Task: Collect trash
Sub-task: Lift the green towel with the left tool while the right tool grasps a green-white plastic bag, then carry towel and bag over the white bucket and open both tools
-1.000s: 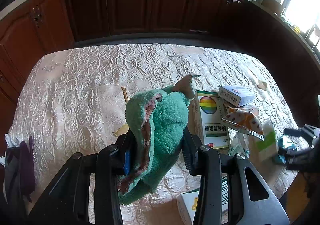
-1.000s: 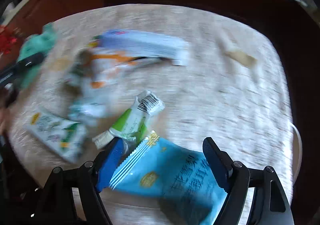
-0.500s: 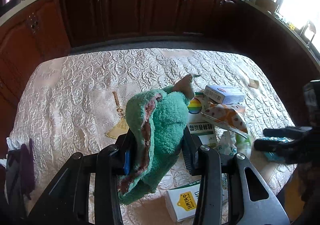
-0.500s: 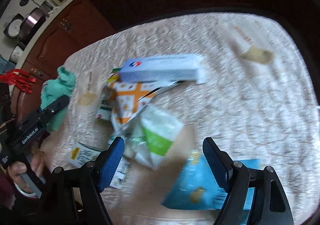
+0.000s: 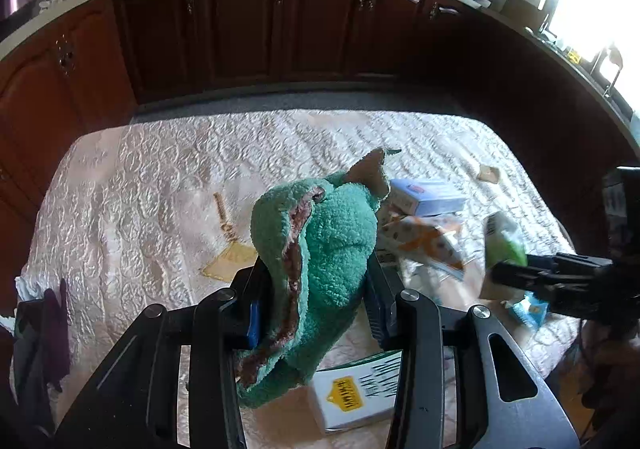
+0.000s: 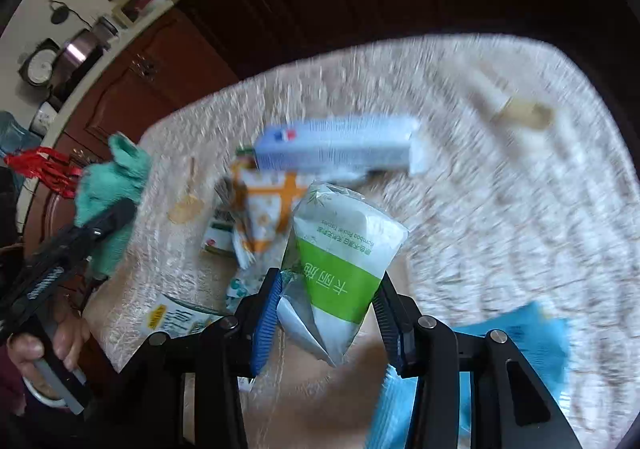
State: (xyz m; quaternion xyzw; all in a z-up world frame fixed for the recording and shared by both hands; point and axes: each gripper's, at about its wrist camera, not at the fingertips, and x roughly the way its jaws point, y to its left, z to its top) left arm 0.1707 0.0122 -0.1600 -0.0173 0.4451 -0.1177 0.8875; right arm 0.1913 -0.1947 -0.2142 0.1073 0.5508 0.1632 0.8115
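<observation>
Left gripper (image 5: 316, 299): clenched on a teal fleece cloth (image 5: 320, 261), which is held up above the desk and hangs down between the jaws; a brown lining is seen along its edge.
Desk (image 5: 140, 189): covered by a pale embossed cloth; its left half is seen bare apart from a small tan tassel (image 5: 230, 249) lying near the middle.
White box (image 5: 356, 393): laid at the near edge of the desk, just below the left gripper; a yellow badge is printed on it.
Trash pile: gathered on the right half of the desk; a pale blue carton (image 6: 336, 149) is laid toward the far side, and an orange-and-white wrapper (image 6: 260, 209) is set just in front of it, touching it.
Tissue pack (image 6: 340, 253): a white and green plastic pack, lifted clear of the desk and tilted, above the near right part of the pile.
Right gripper (image 6: 326, 315): its jaws have just been closing and are grasping the tissue pack, whose lower end is pinched between the blue pads.
Blue packet (image 6: 516, 353): left lying at the near right edge of the desk, partly hidden behind the right gripper.
Tan scrap (image 6: 524, 115): seen alone toward the far right corner of the desk, well apart from the pile; blurred.
</observation>
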